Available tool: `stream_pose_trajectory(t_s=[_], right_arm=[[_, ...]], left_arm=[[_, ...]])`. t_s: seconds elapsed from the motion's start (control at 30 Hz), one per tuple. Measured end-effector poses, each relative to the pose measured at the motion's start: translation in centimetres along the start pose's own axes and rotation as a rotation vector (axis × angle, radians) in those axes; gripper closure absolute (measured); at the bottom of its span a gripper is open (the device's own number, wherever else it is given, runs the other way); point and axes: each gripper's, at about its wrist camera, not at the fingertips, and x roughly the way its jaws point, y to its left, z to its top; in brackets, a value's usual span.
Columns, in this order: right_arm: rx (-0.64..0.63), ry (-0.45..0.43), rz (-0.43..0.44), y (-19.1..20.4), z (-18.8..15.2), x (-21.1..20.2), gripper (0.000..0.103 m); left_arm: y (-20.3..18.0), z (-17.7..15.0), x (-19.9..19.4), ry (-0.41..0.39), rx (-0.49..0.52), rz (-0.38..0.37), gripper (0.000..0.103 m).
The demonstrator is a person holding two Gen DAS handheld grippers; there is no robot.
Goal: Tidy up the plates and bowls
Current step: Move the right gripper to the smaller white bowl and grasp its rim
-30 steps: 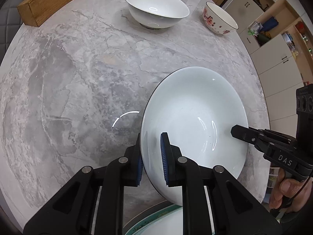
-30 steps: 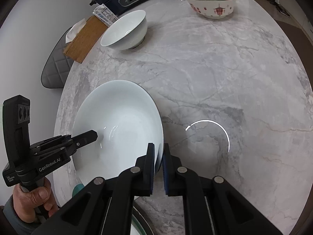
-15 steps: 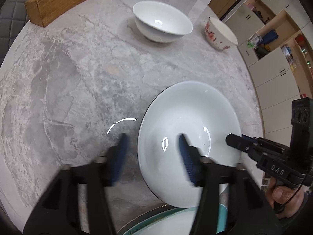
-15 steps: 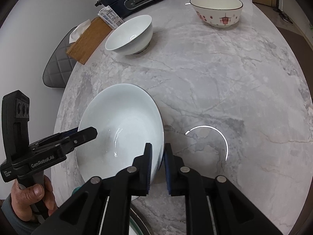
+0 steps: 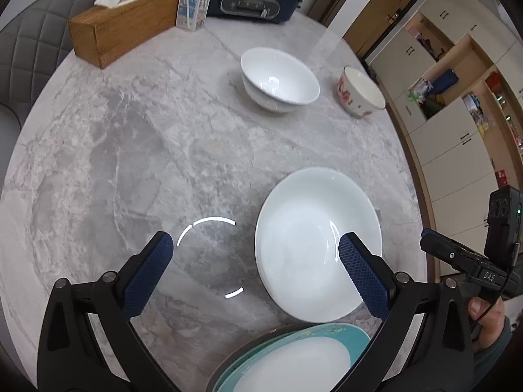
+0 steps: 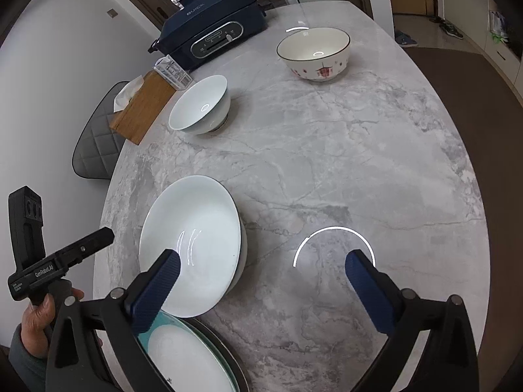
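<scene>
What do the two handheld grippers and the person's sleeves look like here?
Both are black plastic frames with silver rivets and blue cross-hatched pads. The left gripper, seen from the side in the right view, has white "GenRobot.AI" lettering and a boxy top. The right gripper reads "DAS" with a thin black cable. Each hand wears a grey-green sleeve cuff.

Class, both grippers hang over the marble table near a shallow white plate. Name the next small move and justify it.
Probably reach the left gripper toward the plain white bowl. Both grippers' jaws are opening with nothing gripped, the shallow white plate rests on the table, and two bowls stand apart.
</scene>
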Motion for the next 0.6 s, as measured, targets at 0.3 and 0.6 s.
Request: stream_pose_trajectory(t_s=[0.3,0.6], right_arm=[[-0.070,-0.052,0.056,0.3,5.6,0.0,0.000],[-0.120,-0.030,0.037,2.3,14.8,5.1,0.000]], left_arm=[[1.4,5.5,0.2,-0.057,-0.016,0.042,0.000],[2.1,15.5,5.6,-0.039,-0.025,0.130,0.000]])
